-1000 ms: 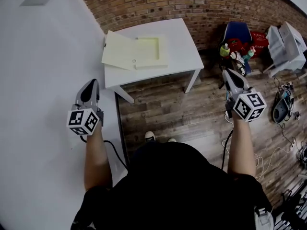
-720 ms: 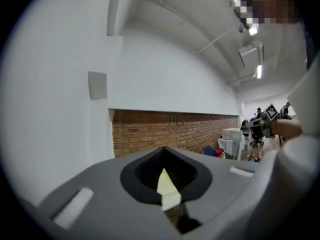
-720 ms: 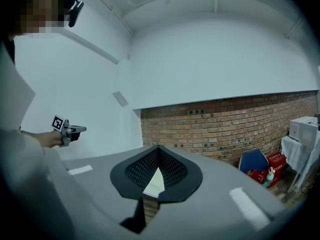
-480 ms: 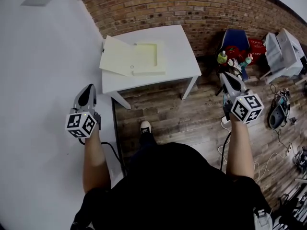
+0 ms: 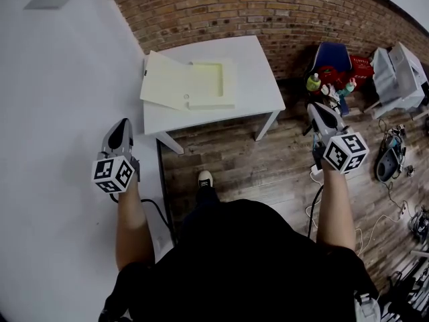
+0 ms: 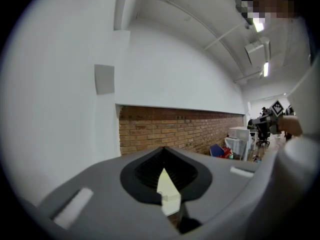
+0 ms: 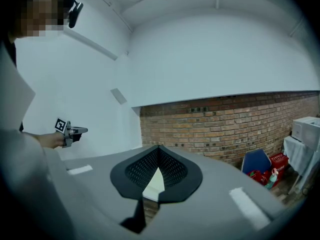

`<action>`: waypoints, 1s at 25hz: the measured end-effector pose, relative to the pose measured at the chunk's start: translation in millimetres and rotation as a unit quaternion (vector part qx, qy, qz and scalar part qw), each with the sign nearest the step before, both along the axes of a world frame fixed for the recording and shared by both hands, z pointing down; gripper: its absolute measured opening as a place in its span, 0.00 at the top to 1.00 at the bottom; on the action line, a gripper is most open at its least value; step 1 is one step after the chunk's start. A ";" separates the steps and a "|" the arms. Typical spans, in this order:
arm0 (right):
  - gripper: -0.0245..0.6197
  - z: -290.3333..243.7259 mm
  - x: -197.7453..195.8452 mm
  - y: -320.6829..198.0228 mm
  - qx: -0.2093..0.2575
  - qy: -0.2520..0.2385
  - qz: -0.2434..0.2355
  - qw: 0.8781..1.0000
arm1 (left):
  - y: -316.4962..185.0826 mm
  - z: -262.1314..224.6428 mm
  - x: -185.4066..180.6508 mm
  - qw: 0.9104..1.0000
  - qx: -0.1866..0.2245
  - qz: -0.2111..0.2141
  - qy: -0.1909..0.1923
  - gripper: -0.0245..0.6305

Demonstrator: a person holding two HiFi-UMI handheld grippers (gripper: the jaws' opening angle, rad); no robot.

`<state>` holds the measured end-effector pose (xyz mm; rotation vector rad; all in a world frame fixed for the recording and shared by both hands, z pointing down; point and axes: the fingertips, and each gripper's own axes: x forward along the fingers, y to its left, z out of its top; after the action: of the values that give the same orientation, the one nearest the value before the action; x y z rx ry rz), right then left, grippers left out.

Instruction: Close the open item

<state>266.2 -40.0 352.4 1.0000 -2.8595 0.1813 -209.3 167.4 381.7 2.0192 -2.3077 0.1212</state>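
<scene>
Box (image 5: 190, 80) nearer, well beyond fingers (image 5: 119, 134)

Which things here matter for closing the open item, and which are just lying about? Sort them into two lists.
For the job:
- open flat box
- white table under it
- left hand-held gripper
- right hand-held gripper

Just lying about:
- blue chair
- red basket
- green bottle
- floor cables
</scene>
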 end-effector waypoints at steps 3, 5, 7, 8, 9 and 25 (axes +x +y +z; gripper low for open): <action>0.96 1.0 -7.5 -7.4 -0.002 0.001 0.004 1.000 | -7.6 4.8 -10.7 1.000 -0.005 0.000 0.003 0.96; 0.96 1.6 -12.2 -12.6 -0.003 0.002 0.005 1.000 | -14.6 5.4 -17.6 1.000 -0.007 0.001 0.003 0.96; 0.96 1.0 -16.9 -18.7 -0.004 0.004 0.007 1.000 | -23.2 3.6 -23.7 1.000 -0.006 0.004 0.002 0.96; 0.96 0.4 -19.2 -22.0 -0.005 0.004 0.007 1.000 | -27.1 2.5 -26.5 1.000 -0.006 0.004 0.002 0.96; 0.96 0.0 -21.5 -25.0 -0.005 0.005 0.007 1.000 | -30.4 1.7 -29.0 1.000 -0.005 0.004 0.002 0.96; 0.96 6.1 -66.1 -65.2 -0.017 0.010 -0.014 1.000 | -78.9 15.0 -67.6 1.000 -0.014 0.002 0.014 0.96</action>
<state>200.1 -105.2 358.5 0.9503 -2.8398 0.2143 -276.9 88.5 396.7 2.0002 -2.2716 0.1238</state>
